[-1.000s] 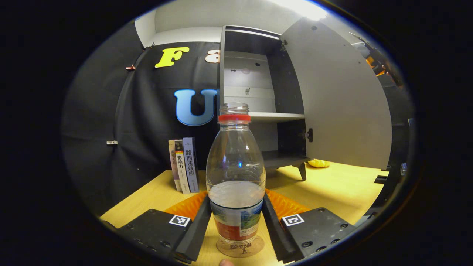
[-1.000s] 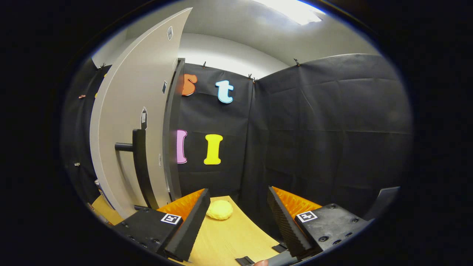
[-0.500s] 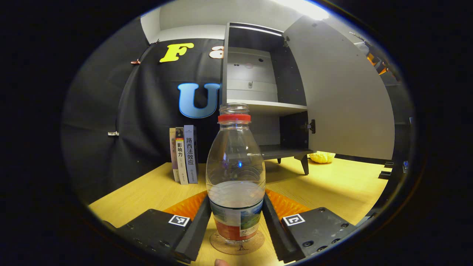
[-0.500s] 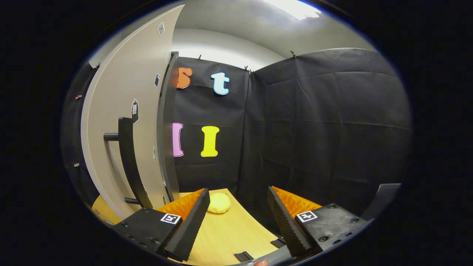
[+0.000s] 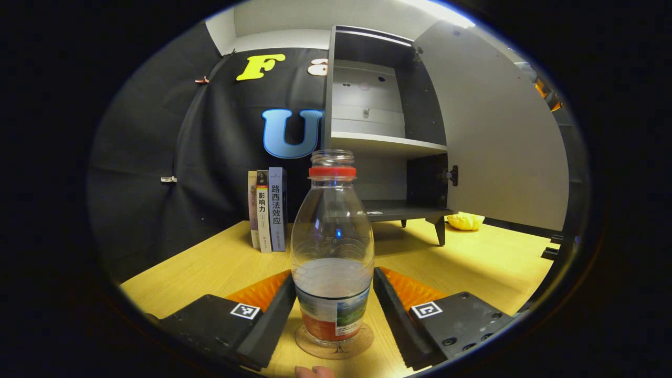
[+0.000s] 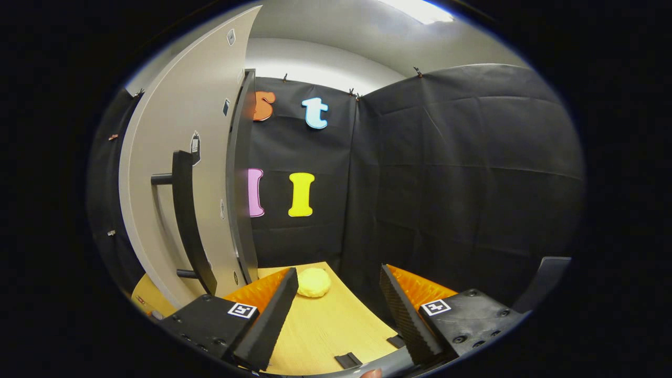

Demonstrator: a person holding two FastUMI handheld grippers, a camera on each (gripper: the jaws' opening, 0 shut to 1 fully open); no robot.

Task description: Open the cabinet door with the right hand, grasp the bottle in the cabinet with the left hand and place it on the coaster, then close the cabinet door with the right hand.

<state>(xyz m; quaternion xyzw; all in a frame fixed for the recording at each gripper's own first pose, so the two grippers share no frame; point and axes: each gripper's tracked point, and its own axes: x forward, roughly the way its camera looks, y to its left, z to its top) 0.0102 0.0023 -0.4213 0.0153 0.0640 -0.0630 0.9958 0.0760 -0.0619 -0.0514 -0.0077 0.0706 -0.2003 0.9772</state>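
Note:
A clear bottle (image 5: 332, 236) with a red neck ring, no cap and some water stands upright on a round cork coaster (image 5: 362, 341) on the wooden table. My left gripper (image 5: 333, 278) flanks the bottle's lower body, its fingers slightly parted and close beside the bottle. Behind the bottle is the grey cabinet (image 5: 383, 142), its shelves bare and its door (image 5: 499, 136) swung wide to the right. In the right gripper view the door (image 6: 178, 131) with its black bar handle (image 6: 186, 210) stands to the left of my right gripper (image 6: 338, 275), which is open, holds nothing and is apart from the handle.
Three books (image 5: 268, 210) stand upright left of the cabinet. A yellow lump (image 5: 464, 221) lies on the table under the open door, also ahead of the right gripper as the yellow lump (image 6: 313, 282). The wooden table (image 5: 210, 268) spreads to both sides.
The left gripper's fingers have spread a little from the bottle, which now rests on the coaster. The left view has tilted down slightly. The right gripper has barely shifted beside the door.

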